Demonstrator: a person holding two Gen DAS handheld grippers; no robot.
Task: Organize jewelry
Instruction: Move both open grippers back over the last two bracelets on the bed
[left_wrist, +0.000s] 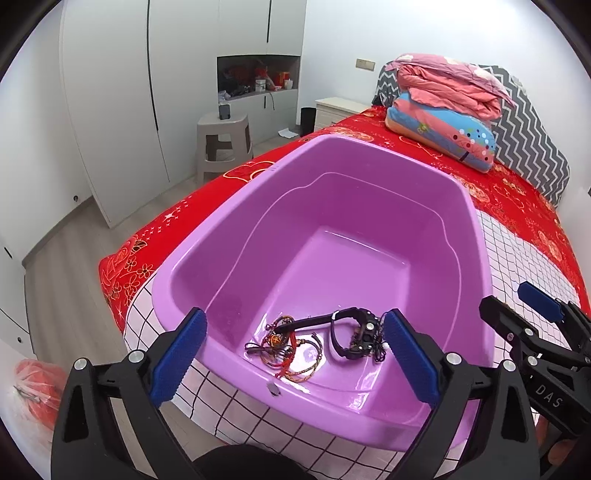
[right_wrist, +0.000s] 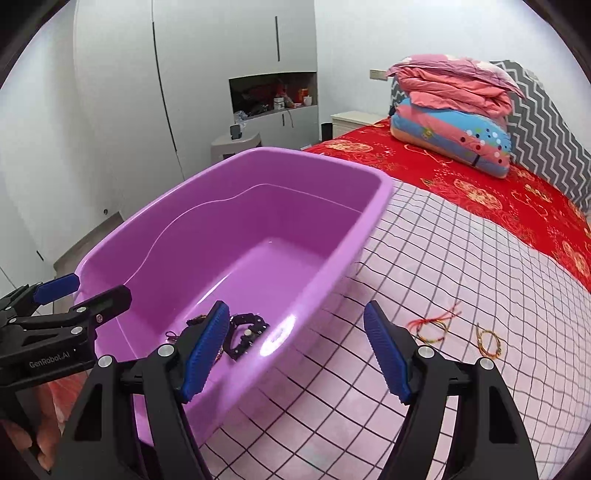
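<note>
Two string bracelets (right_wrist: 458, 332) sit on the checked sheet (right_wrist: 480, 258), right of the purple tub (right_wrist: 332, 258). Right gripper (right_wrist: 295, 354) and left gripper (left_wrist: 291, 358) both gape empty; thin cords could easily slip the pads.

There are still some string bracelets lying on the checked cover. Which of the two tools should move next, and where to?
Probably the right hand-held gripper: move it toward the red string bracelet, the nearer of two on the checked cover beside the purple tub. It is open and empty, the yellow string bracelet lies just past the red one, and the other jewelry already sits in the tub.
</note>
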